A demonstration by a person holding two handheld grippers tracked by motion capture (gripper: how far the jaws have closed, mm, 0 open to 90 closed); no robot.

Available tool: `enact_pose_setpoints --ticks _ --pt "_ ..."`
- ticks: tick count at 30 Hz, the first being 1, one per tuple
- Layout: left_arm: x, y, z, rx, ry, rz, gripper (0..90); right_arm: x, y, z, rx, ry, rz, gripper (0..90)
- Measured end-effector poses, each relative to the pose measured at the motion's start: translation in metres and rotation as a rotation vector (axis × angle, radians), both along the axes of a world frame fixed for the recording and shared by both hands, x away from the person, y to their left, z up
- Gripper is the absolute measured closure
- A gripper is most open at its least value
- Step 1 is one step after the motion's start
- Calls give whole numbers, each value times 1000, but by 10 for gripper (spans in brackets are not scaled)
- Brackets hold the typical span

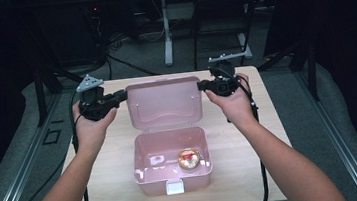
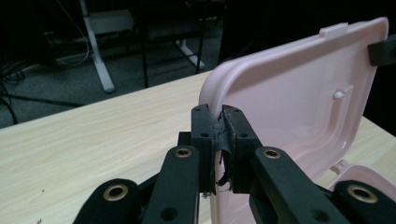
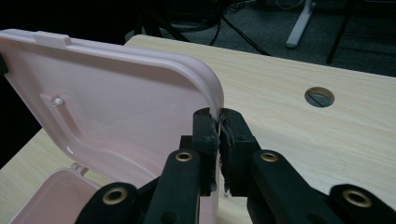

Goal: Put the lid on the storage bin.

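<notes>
A: Start nearest the person. What sits in the pink box [image 1: 173,174]?

B: Its tray lies on the bench [image 1: 108,173], well in front of both sets of fingers, latch tab facing the person. A small round thing in shiny red and gold wrapping [image 1: 189,158] rests on its floor, right of the middle, and a small pale item lies beside it; I cannot tell what that is.

A: And the lid [image 1: 165,103]?

B: It stands raised at the back, hinged to the tray's far edge, directly between the two grippers. The left gripper [image 1: 122,95] pinches the lid's left edge, its fingers [image 2: 204,135] pressed tight on the thin plastic. The right gripper [image 1: 202,84] does the same on the right edge, fingers [image 3: 235,137] clamped on the rim.

A: Why both sides?

B: I'd judge that a grip at each edge keeps the lid from twisting on its hinge, so it swings evenly and the tray stays put.
</notes>
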State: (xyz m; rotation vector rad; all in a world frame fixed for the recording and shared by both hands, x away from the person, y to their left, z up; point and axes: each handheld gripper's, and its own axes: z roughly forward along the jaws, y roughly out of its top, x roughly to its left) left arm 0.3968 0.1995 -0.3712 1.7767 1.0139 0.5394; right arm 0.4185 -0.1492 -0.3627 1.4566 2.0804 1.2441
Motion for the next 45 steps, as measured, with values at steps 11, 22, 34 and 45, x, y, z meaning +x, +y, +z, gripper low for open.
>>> enact_pose_setpoints --ticks 11,22,34,45 --pt "-14 5 4 45 -21 -36 838 -18 6 4 -62 -61 29 871" --pt "-12 1 -3 74 22 -56 777 -28 3 5 -52 -76 46 868" --pt "-13 -5 -2 86 6 -68 800 -37 -9 0 9 -69 81 807" --pt "-19 -8 -1 90 -9 -86 805 -34 -11 -10 18 -43 103 747"
